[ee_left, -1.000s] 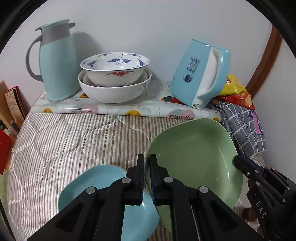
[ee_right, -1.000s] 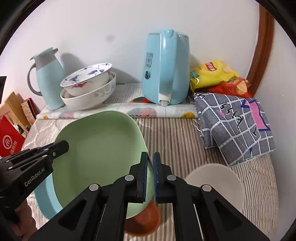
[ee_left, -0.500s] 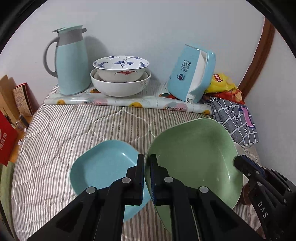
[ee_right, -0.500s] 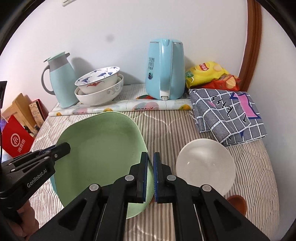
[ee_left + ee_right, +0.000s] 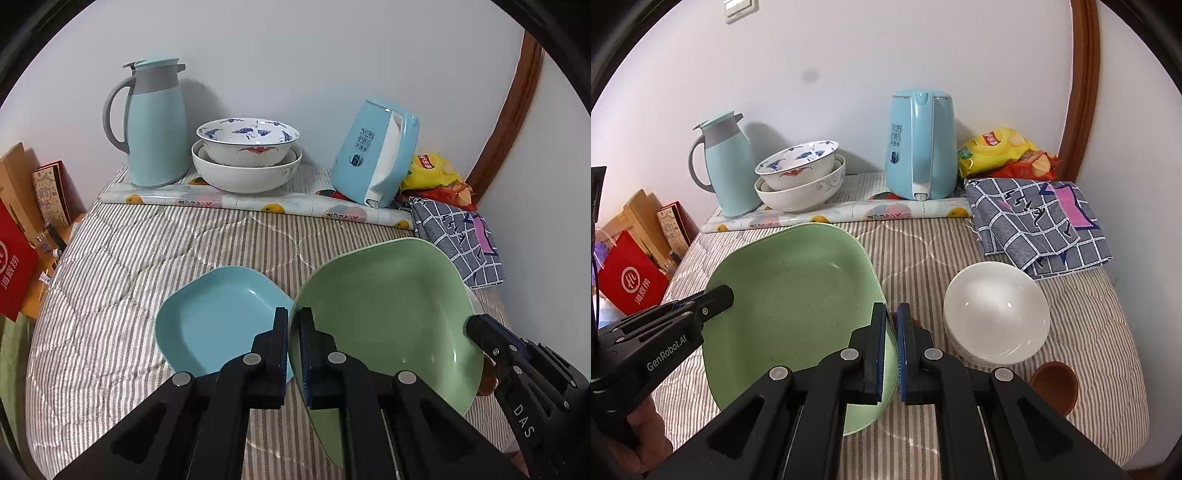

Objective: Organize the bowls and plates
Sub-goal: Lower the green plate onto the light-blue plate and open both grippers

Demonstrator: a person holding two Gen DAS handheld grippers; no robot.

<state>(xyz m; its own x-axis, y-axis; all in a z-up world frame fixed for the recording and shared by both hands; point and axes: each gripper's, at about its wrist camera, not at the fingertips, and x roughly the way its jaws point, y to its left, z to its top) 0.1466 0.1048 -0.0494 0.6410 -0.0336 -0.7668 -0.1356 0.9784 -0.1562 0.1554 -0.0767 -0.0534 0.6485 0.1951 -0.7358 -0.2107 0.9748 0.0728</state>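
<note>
A large green plate [image 5: 384, 317] hangs tilted above the striped bed, held by opposite rims. My left gripper [image 5: 293, 314] is shut on its left rim, and my right gripper [image 5: 892, 310] is shut on its right rim. The same green plate [image 5: 790, 302] fills the left half of the right wrist view. A blue plate [image 5: 214, 317] lies on the bed, to the left of and below the green one. To the right sit a white bowl [image 5: 995, 310] and a small brown dish [image 5: 1054, 384]. Two stacked bowls [image 5: 247, 155] stand by the wall.
Along the wall stand a light blue jug [image 5: 155, 122], a blue kettle [image 5: 919, 144] and snack bags [image 5: 1001, 151]. A checked cloth [image 5: 1041, 225] lies at the right. Boxes and a red bag [image 5: 631, 284] sit beyond the bed's left edge.
Both grippers have drawn back and risen with the green plate. The blue plate now shows almost whole beside it, and the white bowl and brown dish have come fully into view.
</note>
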